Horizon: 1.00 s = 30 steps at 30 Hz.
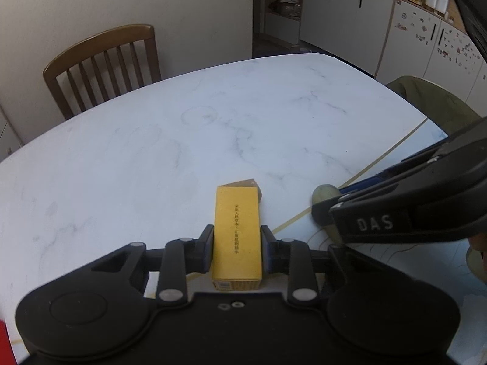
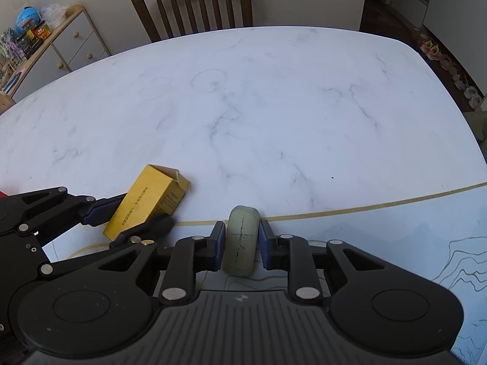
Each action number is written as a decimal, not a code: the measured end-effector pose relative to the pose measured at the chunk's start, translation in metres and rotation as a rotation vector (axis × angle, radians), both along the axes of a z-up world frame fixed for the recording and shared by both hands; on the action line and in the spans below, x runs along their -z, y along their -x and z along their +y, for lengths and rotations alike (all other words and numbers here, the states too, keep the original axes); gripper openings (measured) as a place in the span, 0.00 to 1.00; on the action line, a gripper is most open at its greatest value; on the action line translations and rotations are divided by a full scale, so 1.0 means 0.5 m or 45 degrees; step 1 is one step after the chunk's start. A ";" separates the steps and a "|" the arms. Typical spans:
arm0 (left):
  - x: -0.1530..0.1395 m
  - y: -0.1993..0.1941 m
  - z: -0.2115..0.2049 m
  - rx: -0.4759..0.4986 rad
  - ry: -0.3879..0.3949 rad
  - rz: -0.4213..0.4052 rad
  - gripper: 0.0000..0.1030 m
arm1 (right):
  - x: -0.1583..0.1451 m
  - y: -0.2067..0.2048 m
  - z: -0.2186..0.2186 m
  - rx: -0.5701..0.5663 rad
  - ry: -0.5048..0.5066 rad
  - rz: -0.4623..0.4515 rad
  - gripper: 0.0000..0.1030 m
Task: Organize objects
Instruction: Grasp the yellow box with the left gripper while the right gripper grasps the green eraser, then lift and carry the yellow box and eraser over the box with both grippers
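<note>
Two grippers each pinched one item at the near edge of the marble table [image 2: 274, 106].

Left gripper [image 1: 236, 251] had its fingers pressed onto the long sides of a yellow carton [image 1: 237, 234], open flap end pointing toward the wooden chair [image 1: 103, 64]; carton sat low over the table, contact unclear. Right gripper [image 2: 242, 243] squeezed a pale green oval soap bar [image 2: 242, 240], held on edge, dark crack lines on its face, just right of the carton. Soap sat over the gold border line of a light blue mat [image 2: 395, 237] covering the table's near side. Grippers were close together, left one angled toward the right one.
</note>
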State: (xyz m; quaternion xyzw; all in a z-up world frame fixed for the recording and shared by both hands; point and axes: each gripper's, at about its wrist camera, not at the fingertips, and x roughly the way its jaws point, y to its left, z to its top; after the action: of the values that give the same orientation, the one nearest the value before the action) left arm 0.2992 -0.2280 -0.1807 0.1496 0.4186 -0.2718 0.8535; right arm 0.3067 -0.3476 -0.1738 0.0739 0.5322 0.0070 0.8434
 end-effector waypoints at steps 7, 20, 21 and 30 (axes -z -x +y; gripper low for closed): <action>-0.023 0.017 0.028 -0.075 0.016 0.029 0.27 | -0.011 0.032 0.000 -0.010 -0.015 -0.005 0.20; -0.105 0.082 0.094 -0.217 0.048 0.010 0.27 | -0.094 0.129 0.022 -0.097 -0.059 -0.093 0.20; -0.113 0.086 0.101 -0.230 0.055 0.014 0.27 | -0.105 0.137 0.025 -0.109 -0.062 -0.107 0.20; -0.182 0.130 0.186 -0.333 0.118 0.018 0.27 | -0.199 0.196 0.075 -0.229 -0.106 -0.198 0.20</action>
State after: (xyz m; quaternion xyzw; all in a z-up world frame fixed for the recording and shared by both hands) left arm 0.2341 -0.1351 -0.0897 0.0522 0.4276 -0.1782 0.8847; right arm 0.2088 -0.3100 -0.0743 0.0602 0.4690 0.1103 0.8742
